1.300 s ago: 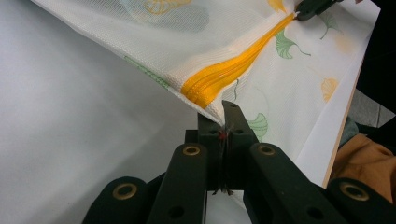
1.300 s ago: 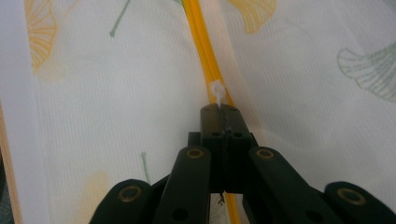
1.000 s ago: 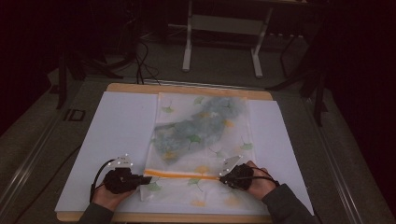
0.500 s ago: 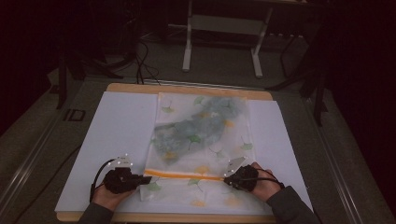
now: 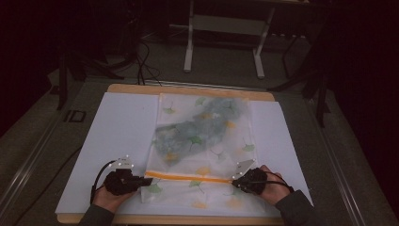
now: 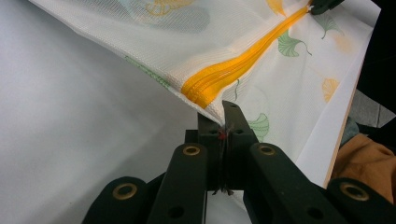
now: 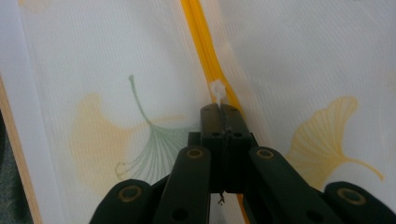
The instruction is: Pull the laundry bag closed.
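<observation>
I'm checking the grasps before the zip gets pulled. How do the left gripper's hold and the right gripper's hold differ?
The left gripper pinches the corner of the mesh bag at the end of the orange zipper, while the right gripper is shut on the small white zipper pull. At the left gripper the fabric is lifted off the white sheet; at the right gripper the bag lies flat. Both have their jaws closed.

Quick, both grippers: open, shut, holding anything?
Left gripper: shut on the mesh bag at its zipper end.
Right gripper: shut on the white zipper pull.
</observation>
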`<state>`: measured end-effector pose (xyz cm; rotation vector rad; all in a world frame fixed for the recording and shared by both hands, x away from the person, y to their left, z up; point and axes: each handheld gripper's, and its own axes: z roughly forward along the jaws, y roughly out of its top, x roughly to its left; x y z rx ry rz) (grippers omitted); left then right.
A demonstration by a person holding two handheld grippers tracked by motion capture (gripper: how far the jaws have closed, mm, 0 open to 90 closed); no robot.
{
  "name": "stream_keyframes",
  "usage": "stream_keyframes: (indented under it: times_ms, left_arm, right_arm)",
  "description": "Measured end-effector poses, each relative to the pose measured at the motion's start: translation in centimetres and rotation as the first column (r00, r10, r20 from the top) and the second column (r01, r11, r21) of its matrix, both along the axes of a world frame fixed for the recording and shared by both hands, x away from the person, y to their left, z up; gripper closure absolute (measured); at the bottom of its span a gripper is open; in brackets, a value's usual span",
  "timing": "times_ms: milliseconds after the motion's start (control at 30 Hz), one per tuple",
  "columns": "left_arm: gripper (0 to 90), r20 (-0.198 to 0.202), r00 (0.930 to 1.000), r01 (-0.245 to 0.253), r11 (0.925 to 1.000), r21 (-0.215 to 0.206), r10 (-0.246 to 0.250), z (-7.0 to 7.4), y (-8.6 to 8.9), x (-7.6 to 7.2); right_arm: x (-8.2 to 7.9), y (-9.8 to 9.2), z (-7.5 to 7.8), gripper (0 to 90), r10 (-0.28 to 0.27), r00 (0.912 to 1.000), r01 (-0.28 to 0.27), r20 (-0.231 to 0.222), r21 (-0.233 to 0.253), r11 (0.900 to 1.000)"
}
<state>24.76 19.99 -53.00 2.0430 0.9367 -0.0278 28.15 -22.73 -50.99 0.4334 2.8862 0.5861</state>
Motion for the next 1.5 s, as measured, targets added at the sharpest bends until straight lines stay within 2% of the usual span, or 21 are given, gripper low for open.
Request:
stream_keyframes:
  times_ms: [1033,1500]
  left_arm:
    - [88.4,-0.003,1.0,0.002,1.0,0.005,-0.002,0.0,0.0,0.0]
    - [88.4,-0.007,1.0,0.003,1.0,0.002,-0.003,-0.1,0.1,0.0]
  right_arm:
    - [-0.4,-3.5,0.4,90.0,-0.062,0.9979,0.062,-0.016,-0.038,0.997]
    - [-0.7,-6.0,0.7,90.0,-0.112,0.9934,0.111,-0.023,-0.041,0.993]
